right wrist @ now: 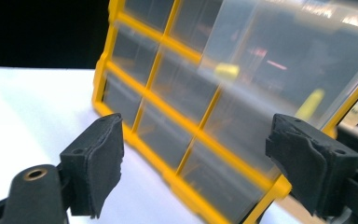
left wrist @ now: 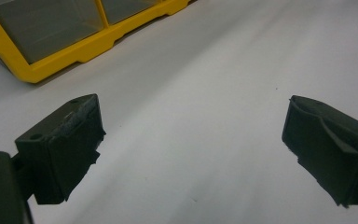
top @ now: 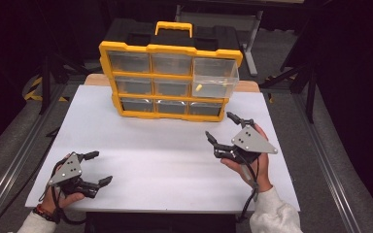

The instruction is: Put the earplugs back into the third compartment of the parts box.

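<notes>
A yellow organizer [top: 170, 82] with clear drawers stands upright at the back of the white table [top: 160, 160]. Its top right drawer [top: 215, 77] is pulled out, and a small yellow piece [top: 198, 88] lies inside it. In the right gripper view the drawer [right wrist: 279, 60] is close ahead with yellow pieces [right wrist: 227, 71] seen through its clear wall. My right gripper [top: 222, 128] hovers below and in front of that drawer, open, nothing between its jaws. My left gripper [top: 98, 167] rests near the table's front left, open and empty. The left gripper view has the organizer's bottom corner [left wrist: 51, 51] far ahead.
A black case with a yellow handle [top: 174, 28] sits behind the organizer. Metal rails [top: 320, 160] run along both sides of the table, and dark stands rise behind it.
</notes>
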`<state>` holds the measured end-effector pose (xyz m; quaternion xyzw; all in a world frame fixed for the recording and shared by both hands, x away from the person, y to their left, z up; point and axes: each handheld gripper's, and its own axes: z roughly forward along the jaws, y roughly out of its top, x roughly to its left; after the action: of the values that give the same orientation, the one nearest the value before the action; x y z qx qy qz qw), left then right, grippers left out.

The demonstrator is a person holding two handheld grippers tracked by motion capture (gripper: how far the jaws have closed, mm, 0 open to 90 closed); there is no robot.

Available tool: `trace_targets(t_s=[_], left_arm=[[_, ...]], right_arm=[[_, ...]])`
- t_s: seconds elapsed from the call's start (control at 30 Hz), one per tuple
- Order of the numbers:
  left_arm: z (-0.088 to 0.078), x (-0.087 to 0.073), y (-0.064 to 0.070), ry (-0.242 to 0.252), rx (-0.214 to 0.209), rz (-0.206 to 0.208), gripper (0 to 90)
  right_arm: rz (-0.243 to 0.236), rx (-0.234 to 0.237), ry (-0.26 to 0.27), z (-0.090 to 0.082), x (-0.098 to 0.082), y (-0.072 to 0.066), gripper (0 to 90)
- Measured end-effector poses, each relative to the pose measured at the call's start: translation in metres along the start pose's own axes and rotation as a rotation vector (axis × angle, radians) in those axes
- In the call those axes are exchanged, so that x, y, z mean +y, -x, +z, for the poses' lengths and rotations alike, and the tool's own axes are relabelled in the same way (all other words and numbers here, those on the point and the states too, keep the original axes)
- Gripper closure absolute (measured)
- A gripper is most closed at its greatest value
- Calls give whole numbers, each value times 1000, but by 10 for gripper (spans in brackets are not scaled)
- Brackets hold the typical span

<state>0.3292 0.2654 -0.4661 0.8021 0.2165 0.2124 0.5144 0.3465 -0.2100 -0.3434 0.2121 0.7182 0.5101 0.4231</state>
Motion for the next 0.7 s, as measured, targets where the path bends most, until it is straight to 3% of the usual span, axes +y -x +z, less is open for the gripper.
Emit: trace_targets(t_s=[0.03, 0.07, 0.3, 0.4, 0.43, 0.53, 0.63, 0.7], left_arm=[[0, 0, 0, 0, 0, 0, 63], [0, 0, 0, -1, 1, 2, 62], [0, 0, 0, -7, 6, 7, 62], [-1, 1, 1, -9, 5, 11, 61], [-1, 1, 1, -9, 5, 11, 61], [-3, 1, 1, 3, 15, 6, 60], [-2, 2, 0, 5, 17, 8, 58], [-1, 2, 0, 6, 18, 8, 57]], right_arm=[[0, 0, 0, 0, 0, 0, 193], [22, 15, -10, 0, -12, -5, 193], [13, 26, -75, 0, -43, -20, 180], [36, 56, -109, -5, -65, -27, 169], [36, 56, -109, -5, -65, -27, 169], [61, 79, -167, -10, -87, -34, 135], [54, 91, -191, -12, -96, -38, 111], [74, 108, -201, -12, -102, -40, 84]])
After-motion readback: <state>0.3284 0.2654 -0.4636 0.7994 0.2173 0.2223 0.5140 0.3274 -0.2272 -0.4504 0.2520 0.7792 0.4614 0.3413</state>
